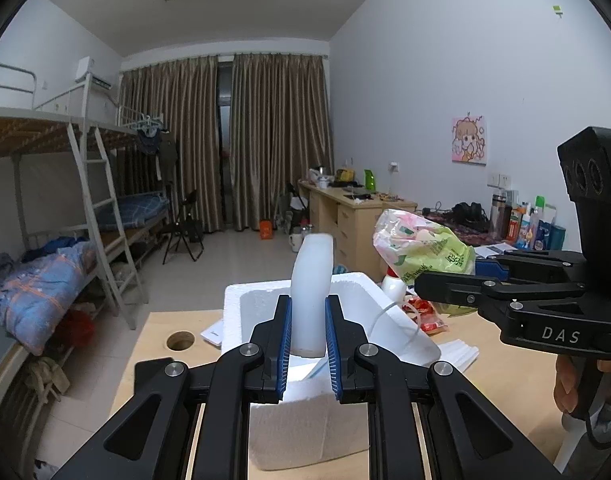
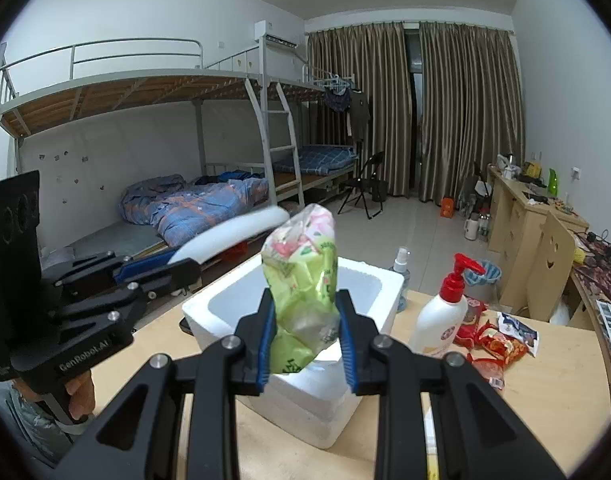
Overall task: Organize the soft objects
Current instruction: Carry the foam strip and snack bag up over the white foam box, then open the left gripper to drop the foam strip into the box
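Left tool point(image 1: 308, 320) points slightly downward, clamped on a white foam strip point(image 1: 311, 292) standing over the foam box point(image 1: 369, 300) on the worktop point(image 1: 501, 384). Right tool point(image 2: 306, 330), tilted likewise, grips a green bag point(image 2: 303, 292) above the same box. Only the right view shows the pump bottle point(image 2: 441, 316), spray bottle point(image 2: 401, 268) and red packets point(image 2: 501, 346).

Left claw point(image 1: 308, 322) and right claw point(image 2: 306, 334) both clamped, side by side.

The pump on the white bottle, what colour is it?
Red. The pump tops the white bottle, seen best in the right wrist view.
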`<state>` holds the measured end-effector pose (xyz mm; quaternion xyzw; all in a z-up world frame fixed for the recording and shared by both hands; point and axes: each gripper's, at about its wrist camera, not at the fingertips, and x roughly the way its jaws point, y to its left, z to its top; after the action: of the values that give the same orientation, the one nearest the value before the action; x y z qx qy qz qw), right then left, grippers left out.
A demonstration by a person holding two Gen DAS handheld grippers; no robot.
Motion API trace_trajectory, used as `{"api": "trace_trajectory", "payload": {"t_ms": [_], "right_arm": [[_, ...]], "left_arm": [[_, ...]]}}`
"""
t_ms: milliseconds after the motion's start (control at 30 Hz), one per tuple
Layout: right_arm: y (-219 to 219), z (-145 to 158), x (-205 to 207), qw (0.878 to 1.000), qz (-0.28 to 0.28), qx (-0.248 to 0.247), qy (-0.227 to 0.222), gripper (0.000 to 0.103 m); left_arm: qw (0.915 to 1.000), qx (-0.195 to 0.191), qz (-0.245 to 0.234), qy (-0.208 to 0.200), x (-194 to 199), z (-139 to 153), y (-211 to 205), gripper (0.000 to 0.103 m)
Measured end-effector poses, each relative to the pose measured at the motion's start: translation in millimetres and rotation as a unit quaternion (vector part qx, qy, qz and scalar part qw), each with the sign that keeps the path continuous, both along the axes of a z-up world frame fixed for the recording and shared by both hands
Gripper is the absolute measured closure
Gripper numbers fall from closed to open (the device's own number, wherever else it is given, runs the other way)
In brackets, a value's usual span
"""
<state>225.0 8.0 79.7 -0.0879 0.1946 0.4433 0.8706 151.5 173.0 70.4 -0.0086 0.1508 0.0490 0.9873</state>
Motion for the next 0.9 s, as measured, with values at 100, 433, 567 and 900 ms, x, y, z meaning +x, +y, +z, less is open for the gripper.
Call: {"api": "trace_trajectory", "payload": {"t_ms": [100,433,567,900], "right_arm": [[4,-1,4,1.0,0.002,0.0,0.002,0.07],[14,-6,16,1.0,-0.001,-0.005,0.015,0.07],[16,-6,17,1.0,-0.003,-0.008,0.017,0.07],[24,-2,17,1.0,-0.002,-0.016,0.019,0.07]], "left_arm": [[1.0,-0.003,-0.003,0.003,11,-2,5,0.086],[0.9995,0.011,-0.022,0.019,32,-13,6,0.06],[0.9999,0.007,-0.002,0.015,34,-14,11,0.021],[0.9993,0.005,0.032,-0.021,23,-5,21,0.011]]}}
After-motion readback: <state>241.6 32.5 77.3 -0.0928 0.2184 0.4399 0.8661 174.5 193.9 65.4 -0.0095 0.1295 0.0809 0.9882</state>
